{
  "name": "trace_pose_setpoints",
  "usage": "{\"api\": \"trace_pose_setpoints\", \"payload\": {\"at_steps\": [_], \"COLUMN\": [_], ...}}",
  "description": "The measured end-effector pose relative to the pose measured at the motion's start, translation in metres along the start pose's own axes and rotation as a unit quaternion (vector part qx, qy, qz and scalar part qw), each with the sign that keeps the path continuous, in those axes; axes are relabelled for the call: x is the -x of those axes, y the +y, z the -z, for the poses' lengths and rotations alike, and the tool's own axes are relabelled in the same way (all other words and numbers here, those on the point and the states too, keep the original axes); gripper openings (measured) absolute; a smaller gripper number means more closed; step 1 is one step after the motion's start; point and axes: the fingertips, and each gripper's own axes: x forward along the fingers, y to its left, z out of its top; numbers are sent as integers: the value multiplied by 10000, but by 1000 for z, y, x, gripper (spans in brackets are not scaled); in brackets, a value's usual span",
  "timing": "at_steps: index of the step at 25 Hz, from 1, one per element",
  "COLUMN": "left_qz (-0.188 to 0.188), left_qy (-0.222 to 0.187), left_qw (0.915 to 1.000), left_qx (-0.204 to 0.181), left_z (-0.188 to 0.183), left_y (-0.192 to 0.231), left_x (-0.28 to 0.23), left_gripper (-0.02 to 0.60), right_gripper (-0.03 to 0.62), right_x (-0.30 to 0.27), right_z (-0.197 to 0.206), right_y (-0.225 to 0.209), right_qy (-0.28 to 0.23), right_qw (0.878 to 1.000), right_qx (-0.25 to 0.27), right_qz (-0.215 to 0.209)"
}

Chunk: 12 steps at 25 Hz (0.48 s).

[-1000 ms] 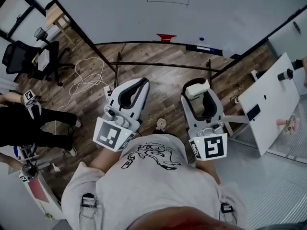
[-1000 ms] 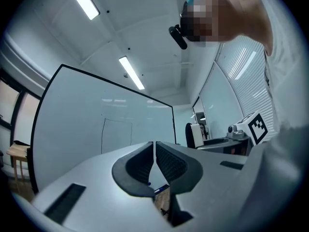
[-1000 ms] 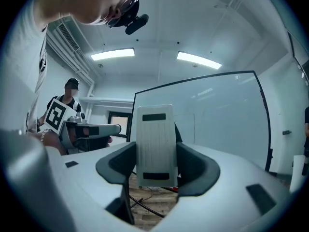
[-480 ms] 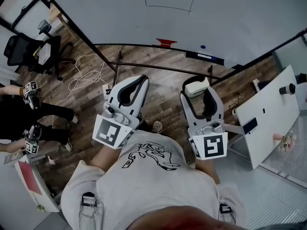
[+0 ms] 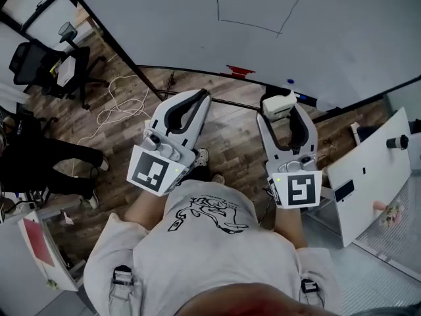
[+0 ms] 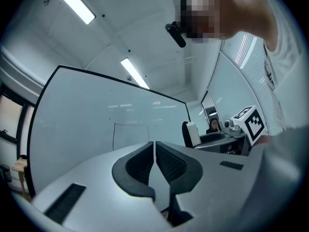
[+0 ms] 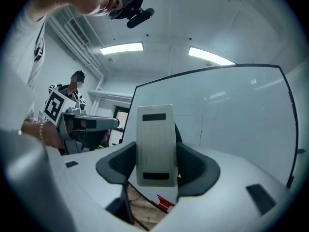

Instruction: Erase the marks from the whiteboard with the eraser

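The whiteboard (image 5: 197, 25) stands ahead of me and bears a thin black outline (image 5: 253, 8) drawn near the top. My right gripper (image 5: 279, 107) is shut on a white eraser (image 5: 278, 104), held upright between the jaws in the right gripper view, eraser (image 7: 155, 146). It hangs just short of the board's lower edge. My left gripper (image 5: 198, 97) is shut with nothing in it, its pads touching in the left gripper view (image 6: 154, 153). The drawn outline (image 6: 130, 137) shows beyond them on the whiteboard (image 6: 87, 124).
A red item (image 5: 240, 71) and a blue cap (image 5: 290, 81) lie on the board's ledge. An office chair (image 5: 39, 68) and a white cable (image 5: 115, 110) are on the wood floor at left. A white panel (image 5: 368, 176) stands at right. Another person (image 5: 39, 157) stands left.
Both grippers have moved forward toward the whiteboard, and the board now fills more of the head view. The right gripper still holds the eraser.
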Motion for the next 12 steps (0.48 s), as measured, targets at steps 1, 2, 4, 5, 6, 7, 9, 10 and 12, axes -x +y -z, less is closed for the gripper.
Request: {"api": "trace_pose_setpoints", "payload": {"at_steps": [1, 2, 4, 5, 6, 7, 9, 10, 12], "left_qz": [27, 57, 97, 103, 106, 114, 150, 176, 239], "left_qy": [29, 49, 39, 22, 10, 7, 20, 24, 25], "left_qw": [10000, 9999, 9997, 9997, 9997, 9996, 9995, 9994, 9992], "left_qx": [-65, -126, -199, -215, -232, -254, -285, -291, -309], "left_z": [0, -1, -3, -5, -7, -8, -9, -10, -12], "left_y": [8, 17, 36, 47, 58, 68, 87, 96, 112], "left_x": [-5, -10, -22, -28, -33, -37, -46, -51, -61], "left_gripper": [32, 32, 32, 32, 32, 32, 32, 32, 32], "right_gripper": [259, 259, 259, 259, 259, 259, 259, 259, 259], "right_x": [-11, -22, -47, -60, -72, -84, -106, -116, -137], "right_z": [-4, -8, -18, -23, -30, -36, -46, -50, -59], "right_y": [-3, -5, -11, -14, -16, -19, -25, -29, -36], "right_qy": [-11, -19, -31, -36, -43, -47, -53, -50, -20], "right_qw": [9999, 9998, 9992, 9989, 9984, 9978, 9958, 9947, 9923], "right_qx": [99, 198, 381, 460, 531, 611, 811, 894, 1056], "right_qz": [14, 34, 87, 125, 179, 254, 432, 512, 645]}}
